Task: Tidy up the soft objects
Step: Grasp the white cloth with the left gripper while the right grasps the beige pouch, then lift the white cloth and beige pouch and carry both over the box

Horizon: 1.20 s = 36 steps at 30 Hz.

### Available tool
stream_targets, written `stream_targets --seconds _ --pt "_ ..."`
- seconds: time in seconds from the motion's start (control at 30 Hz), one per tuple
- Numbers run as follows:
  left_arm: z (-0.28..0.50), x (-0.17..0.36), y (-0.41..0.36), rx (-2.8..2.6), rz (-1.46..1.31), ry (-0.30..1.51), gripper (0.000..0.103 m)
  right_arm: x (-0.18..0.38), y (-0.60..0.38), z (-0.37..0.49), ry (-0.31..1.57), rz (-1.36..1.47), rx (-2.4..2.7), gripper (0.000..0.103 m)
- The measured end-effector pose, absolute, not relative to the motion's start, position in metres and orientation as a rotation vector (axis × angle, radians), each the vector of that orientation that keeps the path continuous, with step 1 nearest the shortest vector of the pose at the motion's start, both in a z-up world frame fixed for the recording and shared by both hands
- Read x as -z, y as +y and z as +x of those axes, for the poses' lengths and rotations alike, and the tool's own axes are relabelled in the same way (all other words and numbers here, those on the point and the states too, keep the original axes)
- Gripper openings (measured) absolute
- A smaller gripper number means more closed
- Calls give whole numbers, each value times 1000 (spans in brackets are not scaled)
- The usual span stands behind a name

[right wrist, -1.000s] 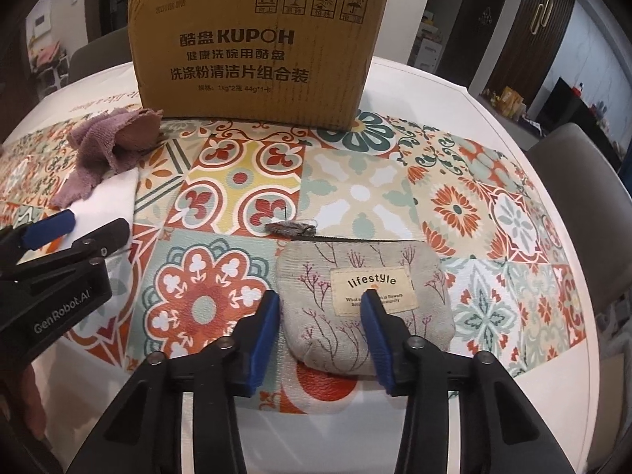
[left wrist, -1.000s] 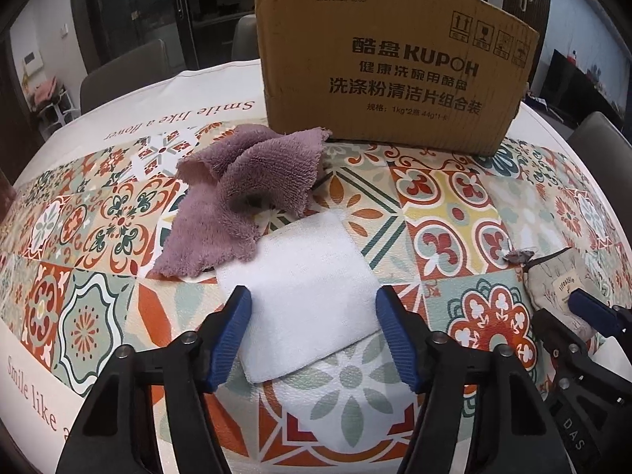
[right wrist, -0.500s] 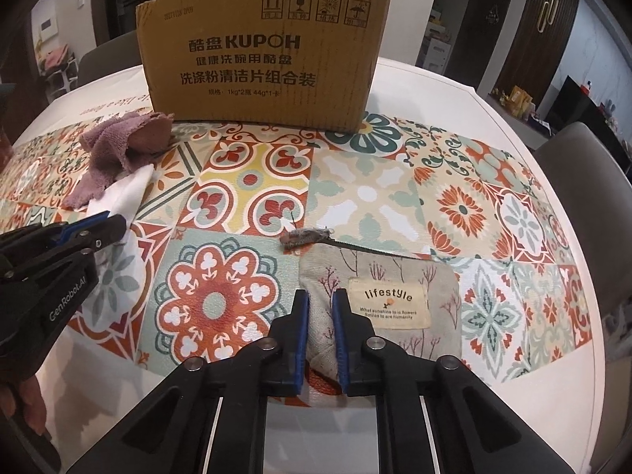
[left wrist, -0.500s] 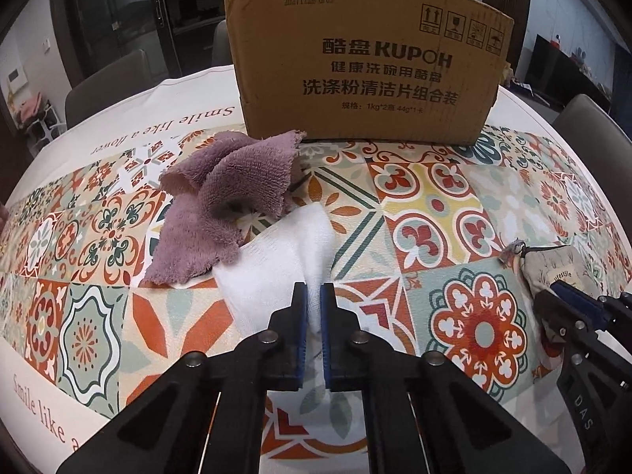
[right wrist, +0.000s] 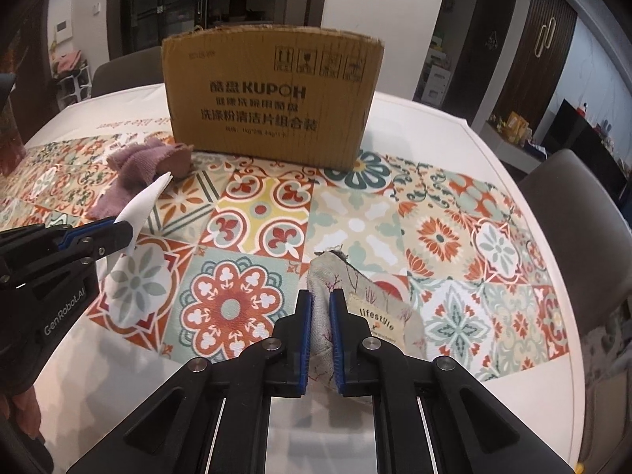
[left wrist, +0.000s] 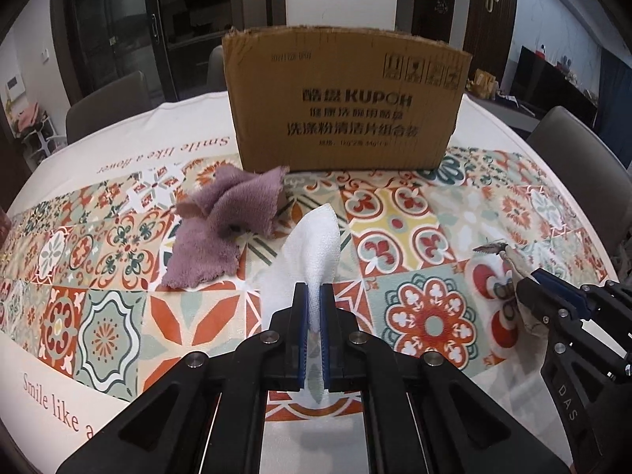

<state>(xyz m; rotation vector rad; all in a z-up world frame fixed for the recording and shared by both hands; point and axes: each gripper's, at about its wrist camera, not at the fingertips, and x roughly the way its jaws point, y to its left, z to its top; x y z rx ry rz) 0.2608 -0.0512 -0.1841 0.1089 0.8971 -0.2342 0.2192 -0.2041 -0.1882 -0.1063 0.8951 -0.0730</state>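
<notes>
White cloth (left wrist: 316,237), limp and light, hangs pinched in the left hand-held gripper (left wrist: 312,316) above the worktop (left wrist: 395,237). Right hand-held gripper (right wrist: 320,331) clamps the fabric pouch (right wrist: 367,304) edge; both likely drape, so grip folds.

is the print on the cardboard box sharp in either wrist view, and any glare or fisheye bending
Left wrist view: the cardboard box print is smeared by motion blur, though the left gripper and white cloth look crisp. Right wrist view: the same softness on the box; the pouch label still reads "lifestyle". Both views: the table edge bows, corners go black, and no strong glare falls on the tablecloth.
</notes>
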Motion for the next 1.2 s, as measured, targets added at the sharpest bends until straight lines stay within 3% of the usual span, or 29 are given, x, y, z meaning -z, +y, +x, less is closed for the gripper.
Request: stream_targets --seconds 1.2 --pt "214 60 -38 196 60 669 7 74 -193 187 591 -158 36 10"
